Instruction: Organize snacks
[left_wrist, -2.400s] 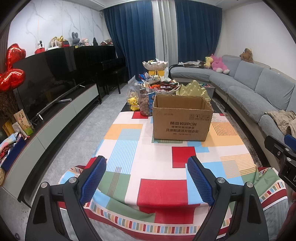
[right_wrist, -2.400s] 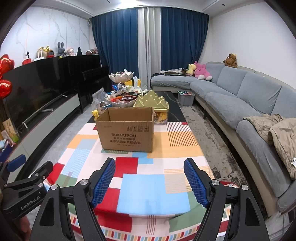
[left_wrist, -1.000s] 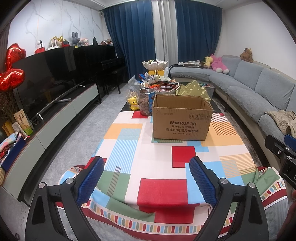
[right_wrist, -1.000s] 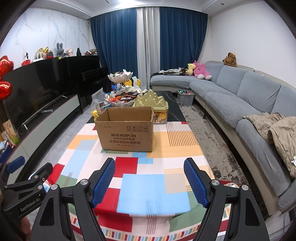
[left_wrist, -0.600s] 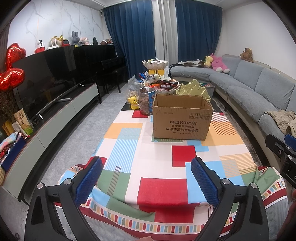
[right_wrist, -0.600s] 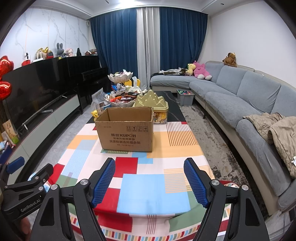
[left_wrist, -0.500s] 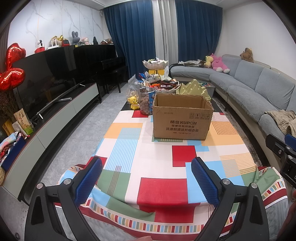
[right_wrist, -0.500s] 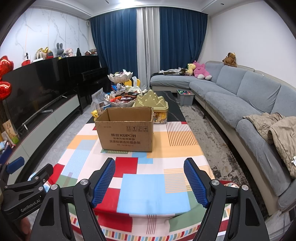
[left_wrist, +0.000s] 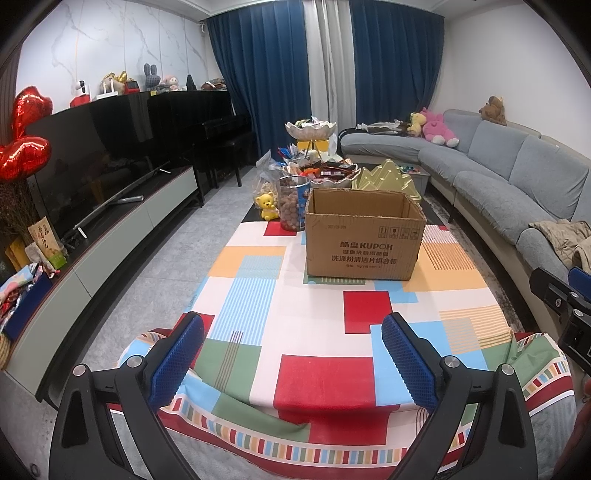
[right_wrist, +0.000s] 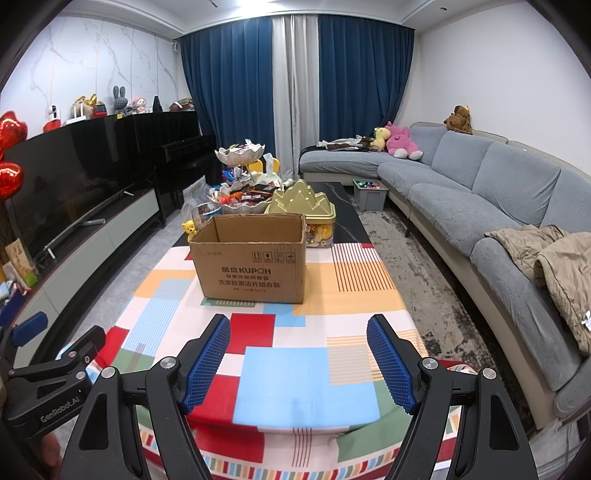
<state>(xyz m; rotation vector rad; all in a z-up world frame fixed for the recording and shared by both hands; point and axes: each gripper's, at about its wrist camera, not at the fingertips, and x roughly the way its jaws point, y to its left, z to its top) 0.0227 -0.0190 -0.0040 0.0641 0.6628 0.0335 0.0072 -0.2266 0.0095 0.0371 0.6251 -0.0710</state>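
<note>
An open cardboard box stands on the far half of a table with a colourful checked cloth; it also shows in the right wrist view. Behind it lie heaped snacks in bowls, a jar of nuts and a gold tin. My left gripper is open and empty over the table's near edge. My right gripper is open and empty, beside the left one.
A grey sofa runs along the right with a beige jacket. A TV cabinet and a piano line the left. A yellow bear toy stands by the jar. A tiered bowl rises behind the snacks.
My left gripper's jaws have opened a little wider. The right gripper has stayed still.
</note>
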